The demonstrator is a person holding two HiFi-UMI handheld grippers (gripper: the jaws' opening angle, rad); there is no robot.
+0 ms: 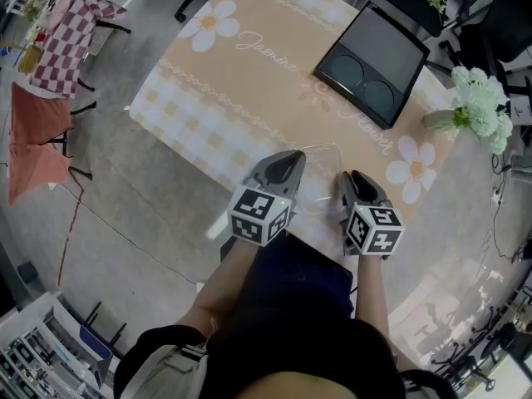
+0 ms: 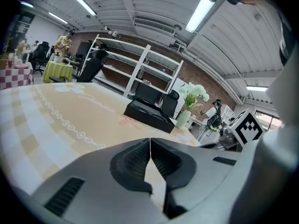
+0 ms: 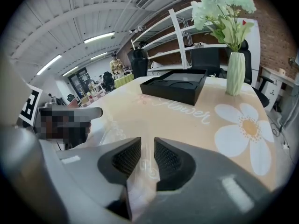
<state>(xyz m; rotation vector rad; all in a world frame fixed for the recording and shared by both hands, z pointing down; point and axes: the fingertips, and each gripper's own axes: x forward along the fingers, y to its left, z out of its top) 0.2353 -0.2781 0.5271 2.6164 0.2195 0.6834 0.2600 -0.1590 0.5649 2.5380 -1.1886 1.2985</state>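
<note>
Hand-held left gripper: jaws shut tip to tip; no film discernible between them. Hand-held right gripper: jaws a sliver apart, pinching the thin clear plastic film. The film lay at the near table edge between both grippers. An edge pinch likely suits so limp a sheet.

Surface: beige daisy-print tablecloth. Black two-well tray and pale-green flower vase well apart.

Room: white metal shelving, office chairs.

Thin clear plastic film, glossy and crinkled, sits between the jaws of the smooth matt grey plastic right gripper. The left gripper has the same matt grey shell. Pads are black, finely ribbed and dull, rubber-like. The beige daisy-print tablecloth is smooth with a faint sheen. The flat black tray is matt plastic. The pale green ribbed vase has a slight gloss.
</note>
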